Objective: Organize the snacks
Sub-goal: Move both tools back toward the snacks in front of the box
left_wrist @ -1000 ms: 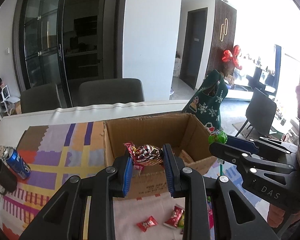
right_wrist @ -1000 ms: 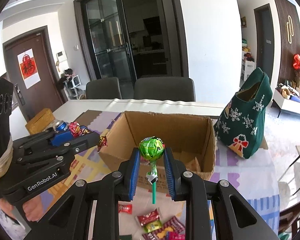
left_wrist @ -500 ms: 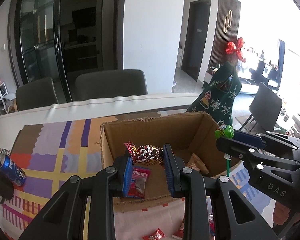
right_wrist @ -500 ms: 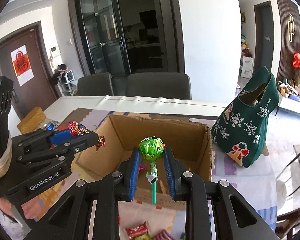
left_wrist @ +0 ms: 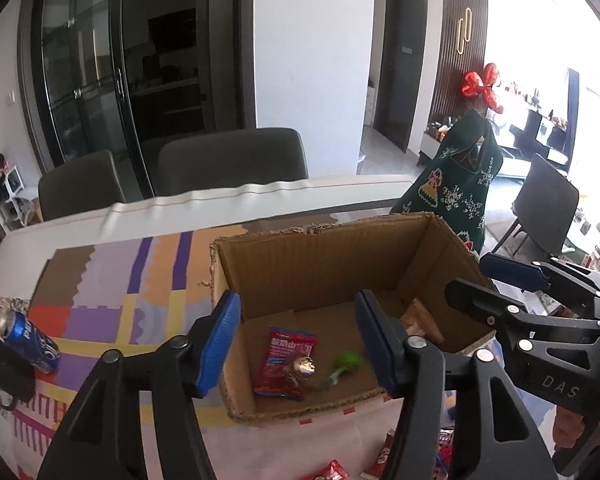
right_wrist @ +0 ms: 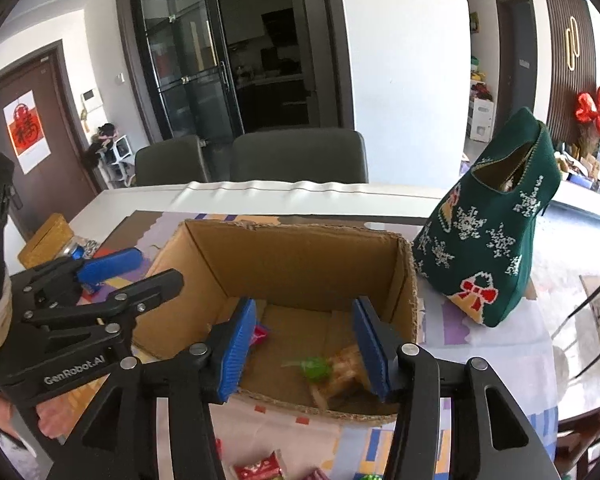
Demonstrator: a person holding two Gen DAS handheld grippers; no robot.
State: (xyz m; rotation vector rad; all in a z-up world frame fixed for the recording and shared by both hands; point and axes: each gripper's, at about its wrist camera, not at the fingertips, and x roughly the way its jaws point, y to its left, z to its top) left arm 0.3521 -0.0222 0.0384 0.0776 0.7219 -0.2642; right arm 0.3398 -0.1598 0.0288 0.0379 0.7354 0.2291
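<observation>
Cardboard box (left_wrist: 332, 264) on the tabletop (left_wrist: 260, 204) holds a red packet (left_wrist: 284, 360), a foil candy (left_wrist: 304, 366) and a green lollipop (left_wrist: 346, 362). Both left gripper (left_wrist: 296, 338) and right gripper (right_wrist: 302, 340) hover above with jaws wide and empty. More wrappers (right_wrist: 256, 468) lie outside; reaching down for them, a jaw could likely snag the box's near wall and shove it.
</observation>
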